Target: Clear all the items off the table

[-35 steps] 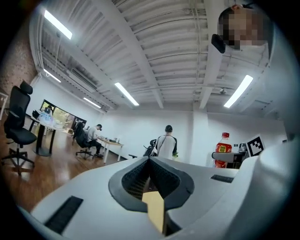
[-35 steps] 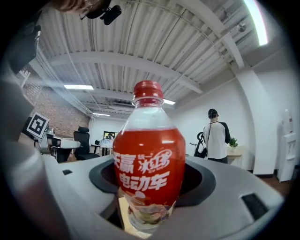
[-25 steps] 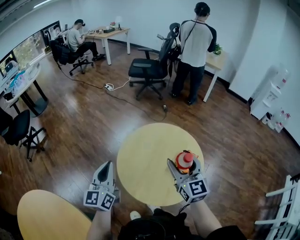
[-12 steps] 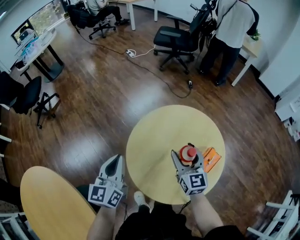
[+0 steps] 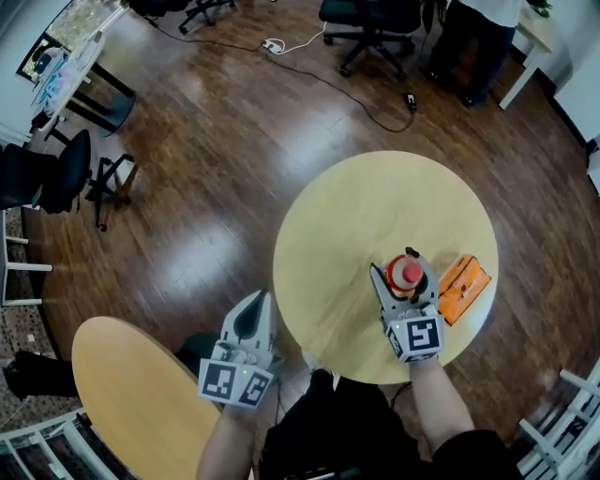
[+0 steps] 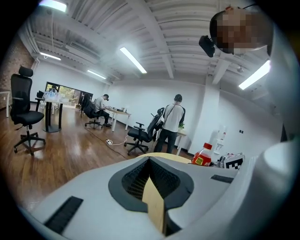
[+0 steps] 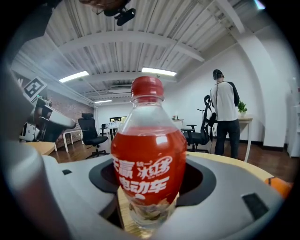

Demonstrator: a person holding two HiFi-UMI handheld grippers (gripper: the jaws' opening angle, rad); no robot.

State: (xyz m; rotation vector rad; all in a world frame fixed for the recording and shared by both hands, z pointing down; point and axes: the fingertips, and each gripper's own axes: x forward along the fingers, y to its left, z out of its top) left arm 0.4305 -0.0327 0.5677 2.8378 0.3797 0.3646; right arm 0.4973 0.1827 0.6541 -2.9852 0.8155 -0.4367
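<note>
A red drink bottle with a red cap stands upright between the jaws of my right gripper, which is shut on it over the near right part of the round wooden table. In the right gripper view the bottle fills the jaws' cutout. An orange packet lies on the table just right of the bottle. My left gripper is shut and empty, off the table's left edge over the floor. From the left gripper view, the bottle shows far to the right.
A second round table sits at the lower left. Black chairs stand at the left, and a white chair at the lower right. A standing person, an office chair and a floor cable are beyond the table.
Both grippers have sunk, the right one carrying the bottle down with it. The head view has tipped downward, and the orange packet has come into sight.
</note>
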